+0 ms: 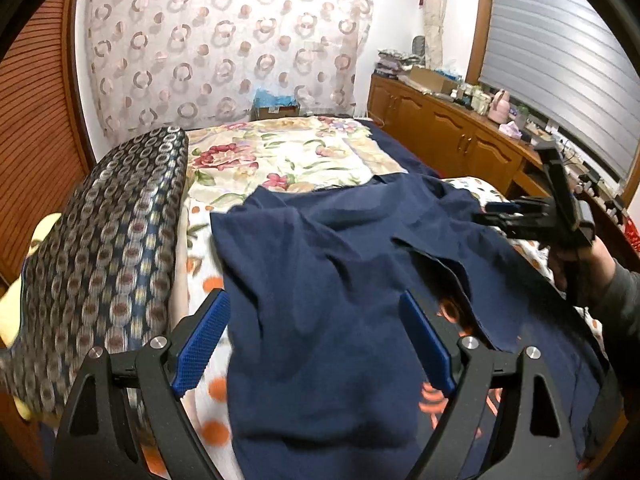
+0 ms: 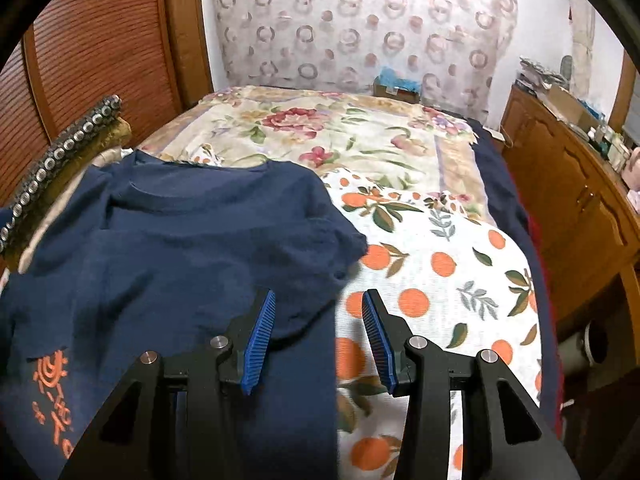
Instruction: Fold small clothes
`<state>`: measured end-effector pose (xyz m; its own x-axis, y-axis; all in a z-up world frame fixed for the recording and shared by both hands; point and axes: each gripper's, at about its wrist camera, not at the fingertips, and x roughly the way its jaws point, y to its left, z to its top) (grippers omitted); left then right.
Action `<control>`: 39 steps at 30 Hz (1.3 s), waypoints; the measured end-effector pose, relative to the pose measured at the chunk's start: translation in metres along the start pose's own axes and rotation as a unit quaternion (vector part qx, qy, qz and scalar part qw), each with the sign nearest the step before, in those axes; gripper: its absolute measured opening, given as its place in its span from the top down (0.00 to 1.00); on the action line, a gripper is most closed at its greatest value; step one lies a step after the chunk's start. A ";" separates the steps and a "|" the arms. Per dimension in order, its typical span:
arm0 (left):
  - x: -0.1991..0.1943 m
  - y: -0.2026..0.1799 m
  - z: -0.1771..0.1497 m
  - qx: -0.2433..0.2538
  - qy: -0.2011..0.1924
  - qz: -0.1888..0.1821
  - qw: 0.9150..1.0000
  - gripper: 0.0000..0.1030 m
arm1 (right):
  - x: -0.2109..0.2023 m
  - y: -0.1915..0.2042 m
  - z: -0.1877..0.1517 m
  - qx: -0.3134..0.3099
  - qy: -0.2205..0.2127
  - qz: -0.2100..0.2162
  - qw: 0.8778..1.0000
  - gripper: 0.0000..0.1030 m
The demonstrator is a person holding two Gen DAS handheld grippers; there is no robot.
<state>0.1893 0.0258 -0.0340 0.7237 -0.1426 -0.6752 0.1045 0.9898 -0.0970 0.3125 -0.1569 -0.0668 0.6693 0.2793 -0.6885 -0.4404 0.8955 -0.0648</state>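
A navy blue T-shirt [image 1: 332, 280] with an orange print lies spread and rumpled on the bed. In the right wrist view the shirt [image 2: 180, 248] fills the left half, neck toward the far side, orange print [image 2: 52, 392] at lower left. My left gripper [image 1: 314, 308] is open and hovers over the shirt's body, empty. My right gripper [image 2: 318, 308] is open and empty, above the shirt's right edge near a sleeve. In the left wrist view the right gripper [image 1: 496, 212] hangs over the shirt's right side, held by a hand.
The bed carries an orange-fruit sheet [image 2: 440, 280] and a floral blanket [image 2: 320, 136]. A patterned cushion [image 1: 108, 248] stands at the left edge. A wooden cabinet [image 1: 452, 128] with clutter runs along the right wall. A slatted wooden door [image 2: 100, 40] is at left.
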 end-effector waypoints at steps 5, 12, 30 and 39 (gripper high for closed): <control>0.032 0.004 0.021 0.007 0.033 0.006 0.999 0.16 | 0.014 -0.005 0.007 0.016 0.010 0.009 1.000 0.54; 0.079 0.019 0.035 -0.005 0.080 0.013 0.997 0.47 | 0.009 -0.015 0.003 0.025 0.002 0.017 1.000 0.49; 0.070 0.032 0.069 -0.003 0.060 0.050 0.997 0.95 | 0.007 -0.017 0.000 0.024 0.004 0.003 1.000 0.40; 0.014 0.063 0.079 -0.005 0.011 0.075 0.997 0.95 | 0.006 -0.024 0.001 0.033 0.006 0.019 0.999 0.40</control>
<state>0.2597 0.0857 0.0086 0.7158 0.0062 -0.6983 -0.0105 0.9999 -0.0018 0.3279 -0.1764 -0.0684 0.6452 0.3101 -0.6982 -0.4250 0.9052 0.0094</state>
